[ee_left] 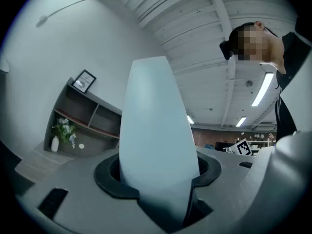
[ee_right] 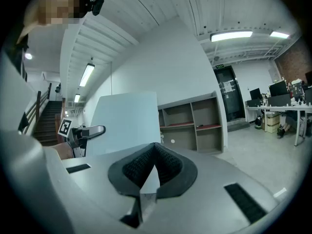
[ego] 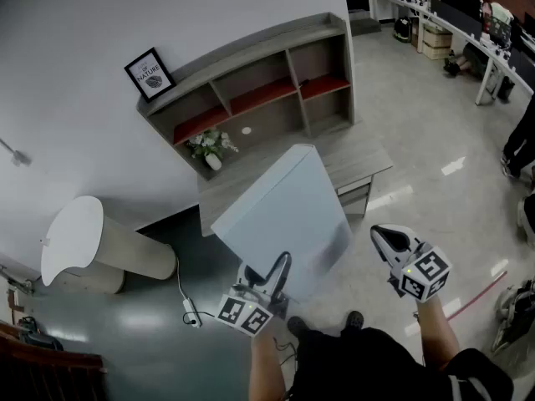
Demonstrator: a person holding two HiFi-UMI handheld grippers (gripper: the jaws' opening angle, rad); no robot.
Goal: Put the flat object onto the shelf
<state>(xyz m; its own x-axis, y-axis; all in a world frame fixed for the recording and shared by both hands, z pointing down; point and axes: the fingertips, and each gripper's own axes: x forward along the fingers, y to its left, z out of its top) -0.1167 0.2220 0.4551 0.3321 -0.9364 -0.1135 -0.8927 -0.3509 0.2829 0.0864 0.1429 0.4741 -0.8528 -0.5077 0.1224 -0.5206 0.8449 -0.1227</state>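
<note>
**A:** What's sitting in that shelf unit (ego: 251,44)?

**B:** The wide lower bay is holding a white vase of flowers (ego: 211,147) at its left end. A small white round thing (ego: 247,130) is lying further right in the same bay. The upper bays are showing red floors (ego: 263,96), and a black-framed picture (ego: 150,73) is standing on top. It's all grey wood grain, same as the counter (ego: 359,153) underneath.

**A:** And the flat panel?

**B:** The flat panel (ego: 288,211) is hanging tilted in the air in front of the counter, well apart from the shelf. It's looking pale blue, smooth and rectangular. The left hand-held gripper (ego: 282,266) is clamping its lower edge, black pads pressing on both faces. The right hand-held gripper (ego: 386,239) is hovering just to the right, jaws together with nothing between them.
</note>
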